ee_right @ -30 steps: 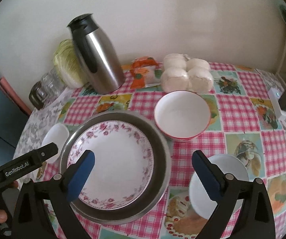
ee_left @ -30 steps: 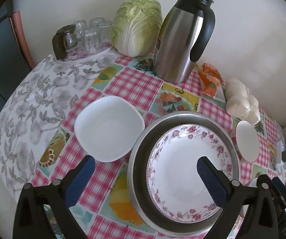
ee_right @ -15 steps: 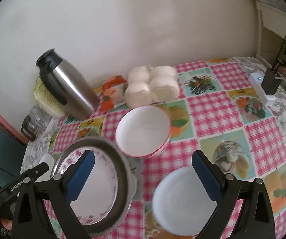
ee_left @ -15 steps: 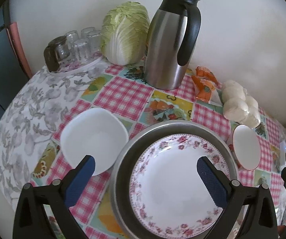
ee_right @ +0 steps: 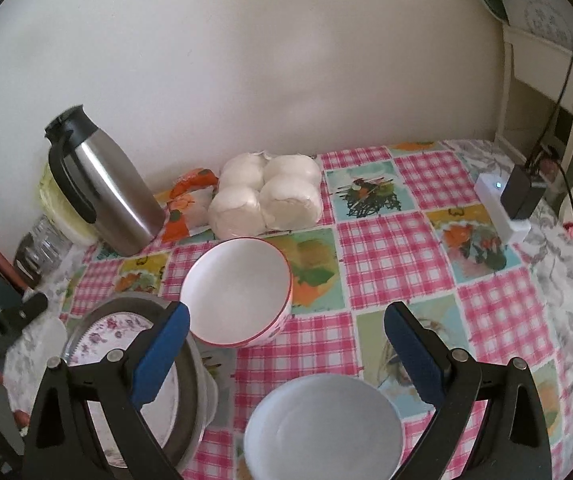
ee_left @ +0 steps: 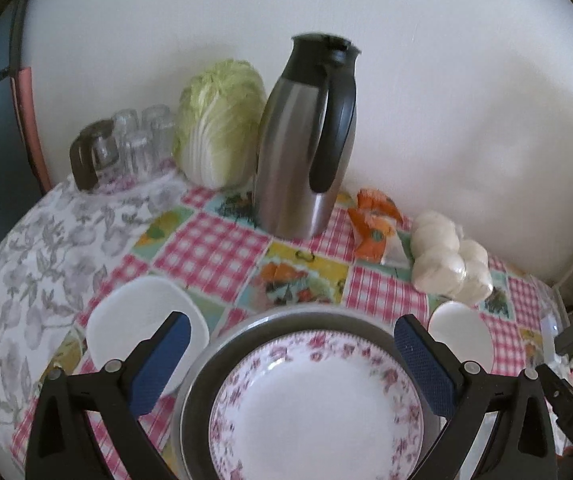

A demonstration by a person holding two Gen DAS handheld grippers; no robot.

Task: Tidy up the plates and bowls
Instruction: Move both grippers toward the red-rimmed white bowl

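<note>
White porcelain dominates the left of the scene: a shallow white dish lies on the checked tablecloth, just beside the steel basin that holds the rose-patterned plate. The left gripper hovers above this plate with its jaws spread wide and nothing between them. Behind stand drinking glasses, a Chinese cabbage and a steel thermal carafe. Farther right, a red-rimmed bowl sits upright near the basin, in front of a bag of steamed buns. The right gripper, likewise fully open and empty, is aimed over a plain white bowl at the near edge; a white power strip with a black adapter lies well apart at far right. The step in hand appears to be approaching a loose piece for stacking, most likely the plain white bowl. To do it well, the right fingers should descend so that one passes inside the rim and the other outside, closing on the wall rather than the smooth curved base, which would probably slip. The lift should be level, clearing the red-rimmed bowl, and placement should nest like with like, centred, without knocking porcelain against steel.
</note>
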